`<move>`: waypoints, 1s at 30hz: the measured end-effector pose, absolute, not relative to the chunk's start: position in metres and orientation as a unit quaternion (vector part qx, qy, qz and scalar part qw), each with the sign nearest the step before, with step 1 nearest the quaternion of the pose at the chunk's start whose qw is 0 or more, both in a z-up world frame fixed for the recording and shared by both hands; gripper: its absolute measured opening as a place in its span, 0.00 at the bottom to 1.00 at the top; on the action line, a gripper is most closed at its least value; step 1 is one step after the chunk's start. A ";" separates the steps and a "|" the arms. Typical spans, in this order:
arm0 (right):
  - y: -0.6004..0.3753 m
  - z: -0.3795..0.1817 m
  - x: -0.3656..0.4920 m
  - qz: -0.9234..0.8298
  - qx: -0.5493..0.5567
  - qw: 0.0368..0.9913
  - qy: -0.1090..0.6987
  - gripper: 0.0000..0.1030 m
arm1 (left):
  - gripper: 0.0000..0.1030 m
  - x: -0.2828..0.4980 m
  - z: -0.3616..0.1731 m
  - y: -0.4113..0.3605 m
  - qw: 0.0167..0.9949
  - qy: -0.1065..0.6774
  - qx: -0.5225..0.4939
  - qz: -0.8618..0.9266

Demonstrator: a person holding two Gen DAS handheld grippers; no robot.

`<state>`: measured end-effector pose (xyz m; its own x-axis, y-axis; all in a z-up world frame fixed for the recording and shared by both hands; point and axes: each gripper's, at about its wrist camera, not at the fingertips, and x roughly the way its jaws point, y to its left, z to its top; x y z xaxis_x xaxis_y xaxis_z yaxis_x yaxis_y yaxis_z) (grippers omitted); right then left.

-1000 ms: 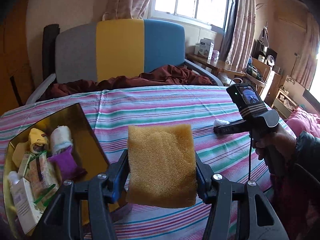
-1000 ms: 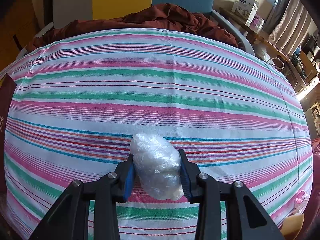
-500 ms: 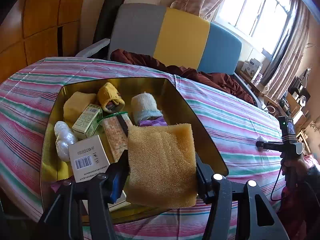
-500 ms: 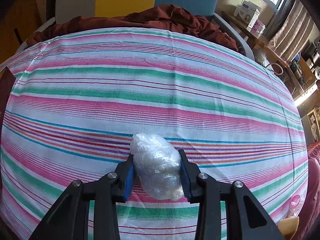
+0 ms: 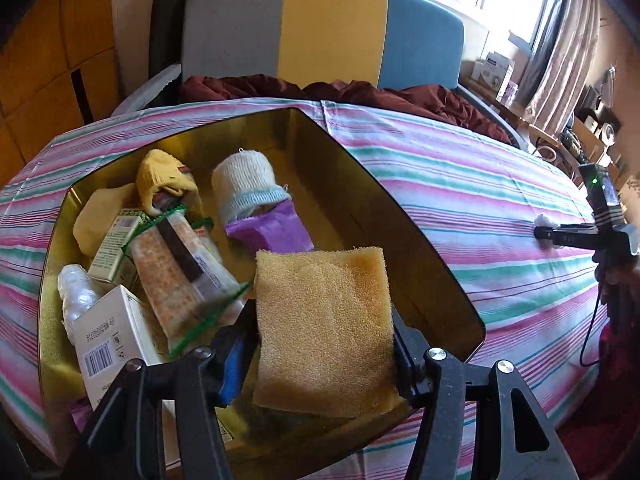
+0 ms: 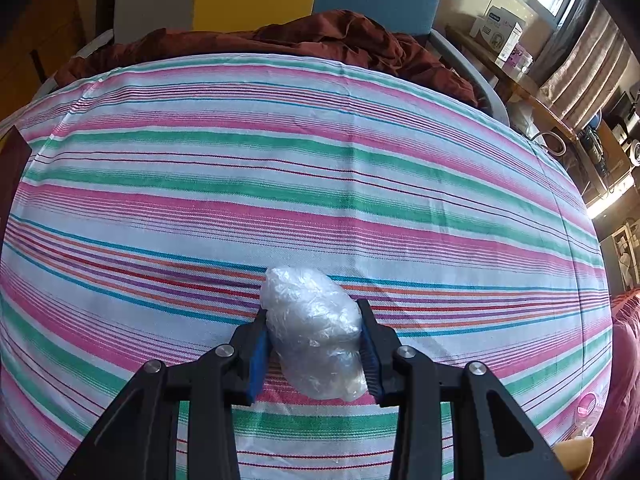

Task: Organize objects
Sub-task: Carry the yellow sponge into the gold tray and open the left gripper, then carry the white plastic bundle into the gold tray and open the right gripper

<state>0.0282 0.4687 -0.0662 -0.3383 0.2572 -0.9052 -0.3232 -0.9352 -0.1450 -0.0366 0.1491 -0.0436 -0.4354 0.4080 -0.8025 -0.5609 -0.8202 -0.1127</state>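
Observation:
My left gripper (image 5: pixel 320 344) is shut on a square yellow sponge (image 5: pixel 324 328) and holds it over the near right part of a gold tin box (image 5: pixel 404 220). The box holds a yellow sock (image 5: pixel 164 176), a white sock (image 5: pixel 248 184), a purple packet (image 5: pixel 276 228), a snack pack (image 5: pixel 180 268), cartons and a plastic wad. My right gripper (image 6: pixel 316 336) is shut on a crumpled clear plastic ball (image 6: pixel 316 328) low over the striped cloth (image 6: pixel 320 184). The right gripper also shows in the left wrist view (image 5: pixel 548 232) at far right.
A striped cloth covers the table (image 5: pixel 480 200). A grey, yellow and blue chair (image 5: pixel 332 28) with a dark red blanket (image 6: pixel 300 36) stands behind it. Shelves with boxes (image 6: pixel 504 36) line the right wall.
My left gripper has swung left with the sponge, from over the bare cloth to over the gold box, and lowered toward it. My right gripper has held nearly still with the plastic ball.

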 end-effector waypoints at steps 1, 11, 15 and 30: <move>0.468 -0.066 0.028 0.817 -0.547 0.177 0.029 0.37 | 0.58 -0.037 -0.046 0.150 0.288 0.087 -0.449 0.841; 0.470 -0.068 0.026 0.818 -0.547 0.177 0.024 0.37 | 0.70 -0.029 -0.048 0.143 0.286 0.082 -0.455 0.840; 0.470 -0.068 0.026 0.818 -0.547 0.177 0.023 0.37 | 0.69 -0.023 -0.035 0.133 0.281 0.074 -0.430 0.855; 0.424 -0.065 0.024 0.819 -0.558 0.130 0.027 0.36 | 0.73 -0.018 0.000 0.088 0.236 0.031 -0.382 0.893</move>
<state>0.0239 0.4237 -0.0652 -0.3438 0.1825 -0.9211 -0.2427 -0.9649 -0.1005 -0.0185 0.0885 0.0005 -0.5972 0.3977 -0.6965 -0.4454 -0.8867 -0.1244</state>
